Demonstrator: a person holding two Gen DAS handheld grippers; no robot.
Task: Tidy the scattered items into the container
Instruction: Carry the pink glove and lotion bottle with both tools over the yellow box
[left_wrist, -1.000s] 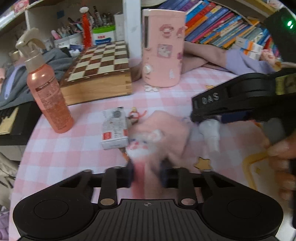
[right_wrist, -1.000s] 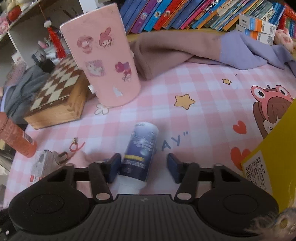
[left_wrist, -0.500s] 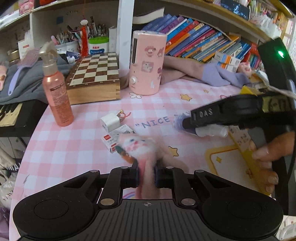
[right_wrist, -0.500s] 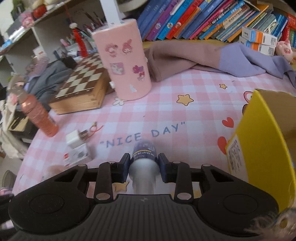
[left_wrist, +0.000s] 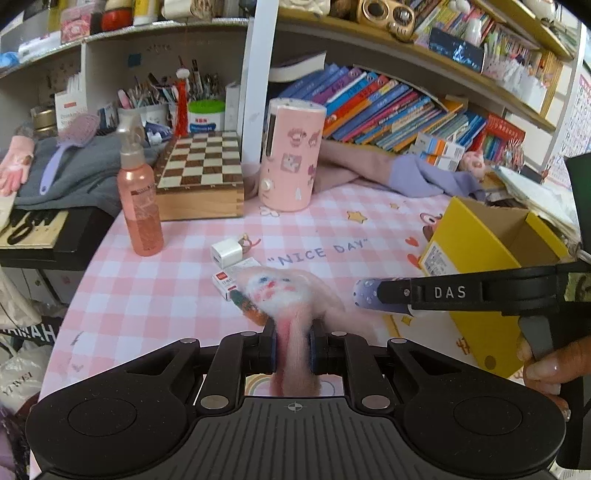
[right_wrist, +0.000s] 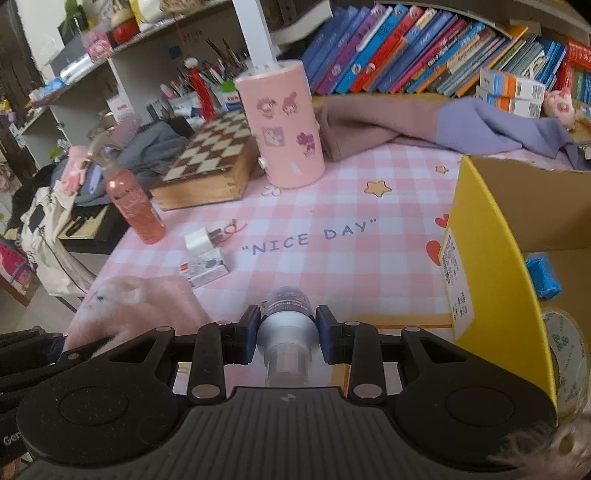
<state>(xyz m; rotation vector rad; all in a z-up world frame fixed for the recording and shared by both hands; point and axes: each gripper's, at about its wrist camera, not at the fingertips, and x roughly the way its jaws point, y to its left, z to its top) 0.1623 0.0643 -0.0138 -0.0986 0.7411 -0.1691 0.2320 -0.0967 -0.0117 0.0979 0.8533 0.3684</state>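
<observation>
My left gripper (left_wrist: 291, 347) is shut on a pink fuzzy glove (left_wrist: 284, 291) with a little face, held above the pink checked tablecloth. My right gripper (right_wrist: 286, 332) is shut on a small bottle (right_wrist: 286, 306) with a dark blue label, its pads pressing on both sides. In the left wrist view that bottle (left_wrist: 364, 293) pokes out of the right gripper (left_wrist: 391, 295), just left of the open yellow box (left_wrist: 472, 251). The box's yellow wall (right_wrist: 487, 258) stands close on the right; a blue item (right_wrist: 543, 277) and a tape roll (right_wrist: 565, 350) lie inside.
On the cloth lie a white charger plug (left_wrist: 227, 251), a small white carton (left_wrist: 229, 277) and a red hair tie (left_wrist: 249, 242). Further back stand a pink spray bottle (left_wrist: 140, 206), a chessboard box (left_wrist: 201, 181) and a pink cylinder (left_wrist: 290, 155). Clothing and books line the rear.
The right jaws closed onto the bottle. Both grippers then lifted off the table and drew back with their items, and the yellow box came into view on the right.
</observation>
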